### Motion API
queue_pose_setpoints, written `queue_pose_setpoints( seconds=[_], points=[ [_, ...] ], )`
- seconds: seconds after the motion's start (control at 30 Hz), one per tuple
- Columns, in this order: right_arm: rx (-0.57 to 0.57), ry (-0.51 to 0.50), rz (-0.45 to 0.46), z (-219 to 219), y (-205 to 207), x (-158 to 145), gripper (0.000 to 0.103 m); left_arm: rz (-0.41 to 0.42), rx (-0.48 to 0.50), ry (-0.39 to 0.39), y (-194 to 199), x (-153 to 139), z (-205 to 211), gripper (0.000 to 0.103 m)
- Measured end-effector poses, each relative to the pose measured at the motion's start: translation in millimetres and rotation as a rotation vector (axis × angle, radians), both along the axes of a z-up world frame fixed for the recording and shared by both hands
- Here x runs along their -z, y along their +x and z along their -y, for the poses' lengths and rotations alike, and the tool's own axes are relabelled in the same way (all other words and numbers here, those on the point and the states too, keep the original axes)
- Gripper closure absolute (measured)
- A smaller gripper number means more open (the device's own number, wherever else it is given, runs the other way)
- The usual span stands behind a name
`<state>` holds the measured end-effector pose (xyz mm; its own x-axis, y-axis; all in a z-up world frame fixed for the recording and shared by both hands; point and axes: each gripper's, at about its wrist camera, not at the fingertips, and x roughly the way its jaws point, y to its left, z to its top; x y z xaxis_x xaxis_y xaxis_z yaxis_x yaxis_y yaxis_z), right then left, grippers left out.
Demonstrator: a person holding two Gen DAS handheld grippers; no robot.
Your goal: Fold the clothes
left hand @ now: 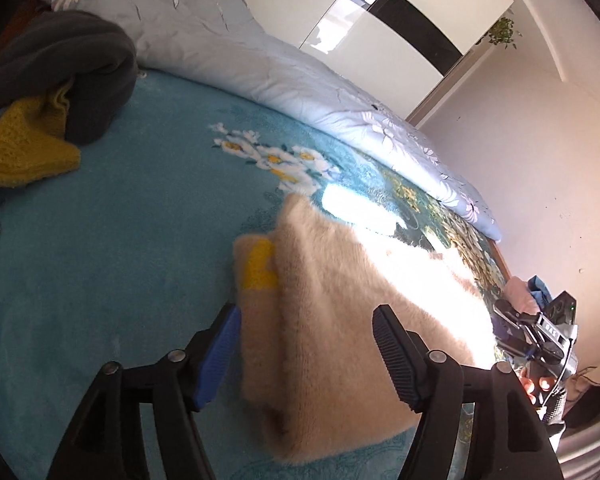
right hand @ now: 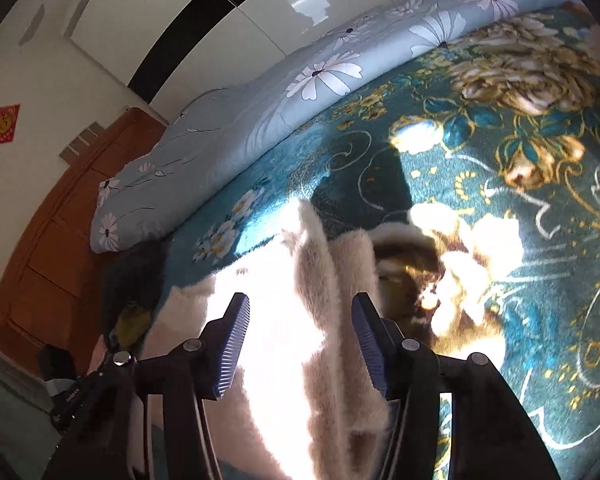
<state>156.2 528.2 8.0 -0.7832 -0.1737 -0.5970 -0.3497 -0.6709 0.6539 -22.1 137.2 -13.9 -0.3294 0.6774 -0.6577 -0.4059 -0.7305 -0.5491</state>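
Sunlight falls across a fluffy cream sweater (left hand: 332, 344) that lies on the bed. The sweater rests flat on a teal blanket (left hand: 120, 240) with white flowers on it. In the left wrist view the sweater sits near the camera, a bit to the right, and it has a small yellow patch (left hand: 260, 264) near its left edge. Part of the sweater glows so bright in the sun that its far right side is hard to see.

The left claw (left hand: 306, 354) is spread wide. Its two fingers sit one on each side of the sweater's near part, and nothing is pinched between them. I cannot tell if the fingers touch the fluff.

The right claw (right hand: 300, 346) is spread wide too. It is over the sweater (right hand: 284, 360), with a raised fold of fluff running between its fingers. It pinches nothing. Just right of this fold, a brown and yellow part of the clothing lies bunched up.

Far to the left in the left wrist view, a yellow knit top (left hand: 20, 148) lies on the blanket with a dark grey piece of clothing (left hand: 72, 64) heaped partly over it. They are well apart from the sweater.

A light blue quilt (left hand: 240, 60) with white daisies lies rolled along the far side of the bed. Behind it stands a shiny white wardrobe (left hand: 380, 32) with a black stripe.
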Motion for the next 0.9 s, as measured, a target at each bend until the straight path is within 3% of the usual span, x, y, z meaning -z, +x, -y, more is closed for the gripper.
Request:
queue_pose_setpoints(
  seconds=[0.1,0.2,0.33,0.43,0.53,0.67,0.77,0.83,0.87,0.9],
  points=[
    [0.021,-0.156,-0.022,-10,21,25,0.047,0.06,0.002,0.049,1,17,0,0.031],
    [0.039,-0.268,-0.043,-19,33,43,0.043,0.096,-0.017,0.002,1,35,-4,0.031],
    [0.013,-0.308,-0.041,-19,29,53,0.042,0.157,-0.045,0.035,0,52,1,0.027],
    [-0.008,-0.311,-0.029,-18,20,56,0.042,0.134,-0.078,0.023,8,39,6,0.027],
    [-0.033,-0.309,-0.016,-17,11,57,0.042,0.029,-0.09,0.048,25,4,5,0.03],
    [-0.065,-0.292,-0.004,-15,-2,58,0.042,-0.066,0.028,0.133,41,-32,-36,0.03],
    [-0.079,-0.281,0.003,-12,-8,58,0.042,-0.019,0.115,0.125,46,-24,-89,0.03],
    [-0.085,-0.276,0.004,-10,-9,57,0.042,0.019,0.151,0.109,52,-11,-118,0.041],
    [-0.087,-0.276,0.003,-10,-8,57,0.042,0.035,0.155,0.089,55,-4,-126,0.058],
    [-0.089,-0.276,0.002,-9,-7,56,0.042,0.052,0.158,0.07,59,3,-135,0.069]
  ],
)
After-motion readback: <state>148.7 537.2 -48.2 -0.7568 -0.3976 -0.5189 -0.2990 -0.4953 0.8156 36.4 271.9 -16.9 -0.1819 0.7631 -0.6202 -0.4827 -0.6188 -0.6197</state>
